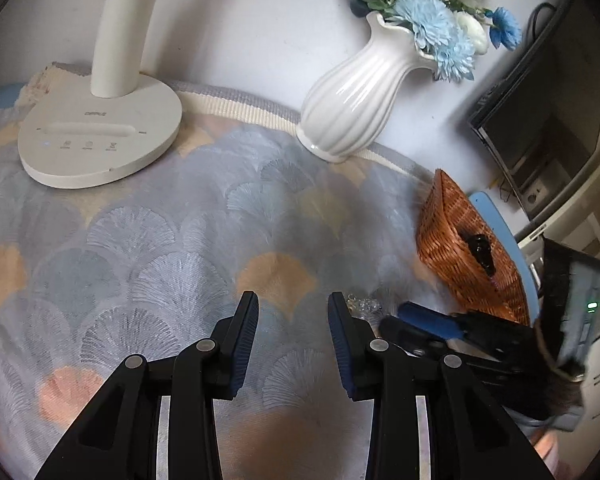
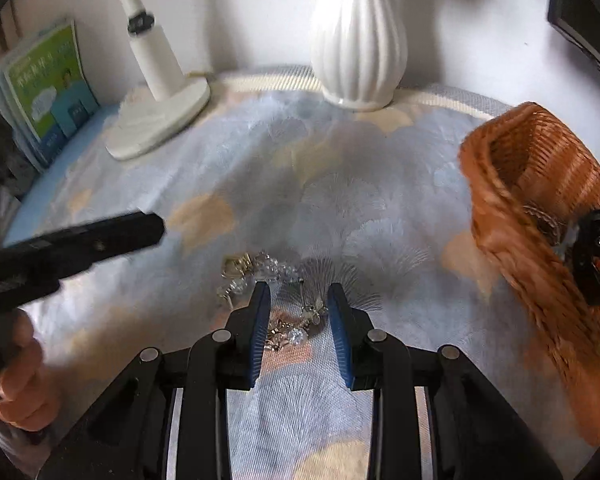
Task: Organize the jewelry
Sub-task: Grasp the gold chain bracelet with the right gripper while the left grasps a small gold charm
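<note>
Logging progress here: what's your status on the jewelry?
Left gripper open, empty. Right gripper open, over jewelry pile on cloth. Wicker basket to the right. Nothing in the way.

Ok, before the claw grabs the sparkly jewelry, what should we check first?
1. Right gripper open: ok.
2. Jewelry pile between its fingers: partly; some lies off to the left.
3. Wicker basket within view and open on top: ok.
4. Left gripper open and holding nothing: ok.
5. Left gripper clear of the pile: ok, off to the side.
6. Pieces tangled together: cannot tell, too blurred.
</note>
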Action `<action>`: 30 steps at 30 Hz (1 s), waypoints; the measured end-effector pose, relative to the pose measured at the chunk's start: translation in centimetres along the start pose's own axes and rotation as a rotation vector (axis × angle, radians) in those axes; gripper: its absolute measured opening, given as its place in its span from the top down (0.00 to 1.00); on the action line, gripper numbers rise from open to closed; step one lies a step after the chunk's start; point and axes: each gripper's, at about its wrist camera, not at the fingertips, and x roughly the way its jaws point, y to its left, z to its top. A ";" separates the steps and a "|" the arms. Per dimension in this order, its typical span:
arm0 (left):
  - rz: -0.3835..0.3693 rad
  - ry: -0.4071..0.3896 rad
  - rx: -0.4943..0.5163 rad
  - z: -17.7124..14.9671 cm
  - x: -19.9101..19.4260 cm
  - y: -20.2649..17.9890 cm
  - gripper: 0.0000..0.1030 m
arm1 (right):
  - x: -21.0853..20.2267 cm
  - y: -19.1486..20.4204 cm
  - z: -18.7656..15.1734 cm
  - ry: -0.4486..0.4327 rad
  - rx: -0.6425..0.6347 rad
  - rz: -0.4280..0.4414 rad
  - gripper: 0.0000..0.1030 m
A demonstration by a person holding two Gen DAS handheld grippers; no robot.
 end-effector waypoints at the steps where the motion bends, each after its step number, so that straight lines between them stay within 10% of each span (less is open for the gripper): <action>1: 0.001 -0.001 -0.003 0.0 -0.1 0.1 0.64 | -0.1 0.2 0.0 -0.007 -0.015 -0.020 0.80; 4: -0.012 0.003 -0.018 0.0 0.0 0.4 0.64 | -0.6 0.8 -1.1 -0.005 -0.086 -0.103 0.95; 12: -0.023 0.041 0.067 -0.7 0.9 -1.3 0.64 | -3.0 -4.1 -3.7 -0.024 0.039 -0.199 0.96; 22: 0.168 0.140 0.470 -1.2 4.6 -7.1 0.64 | -3.7 -6.1 -4.5 -0.085 0.087 -0.008 0.88; 30: 0.168 0.130 0.544 -0.7 5.9 -7.8 0.66 | -3.7 -7.1 -5.1 -0.079 0.152 0.085 0.85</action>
